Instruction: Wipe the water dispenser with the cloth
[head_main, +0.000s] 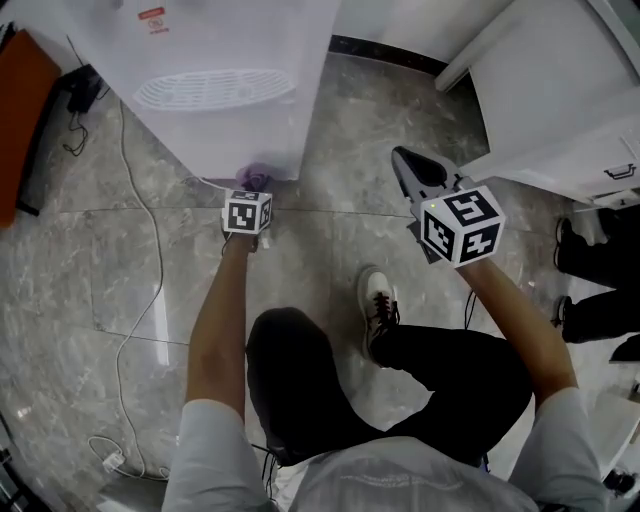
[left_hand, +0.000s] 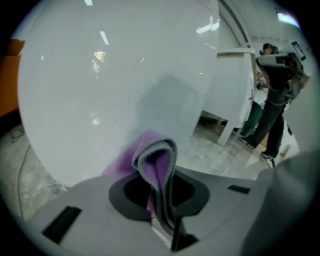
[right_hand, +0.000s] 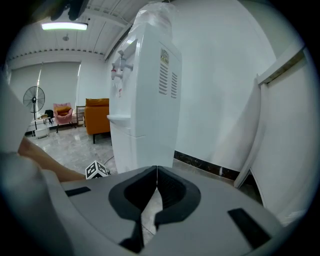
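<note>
Cloth (left_hand: 155, 155) sits pinched in your left gripper (left_hand: 161, 202): its jaws are clamped on the purple and grey fold, which stands up between them and presses against the white side panel of the water dispenser (left_hand: 110, 85). From the head view, you hold that gripper low, at the bottom corner of the water dispenser, close to the marble floor (head_main: 120, 260), with a tuft of purple showing against the white panel. Your right gripper (right_hand: 157, 172) grasps nothing; its jaws are closed tip to tip, with only floor visible behind them. You hold it apart from the water dispenser, off to the right and pointing toward it, so that its view takes in the taps (right_hand: 118, 70) and side vents (right_hand: 168, 80). A white cable (head_main: 140, 200) runs across the floor to the left of your left arm.
</note>
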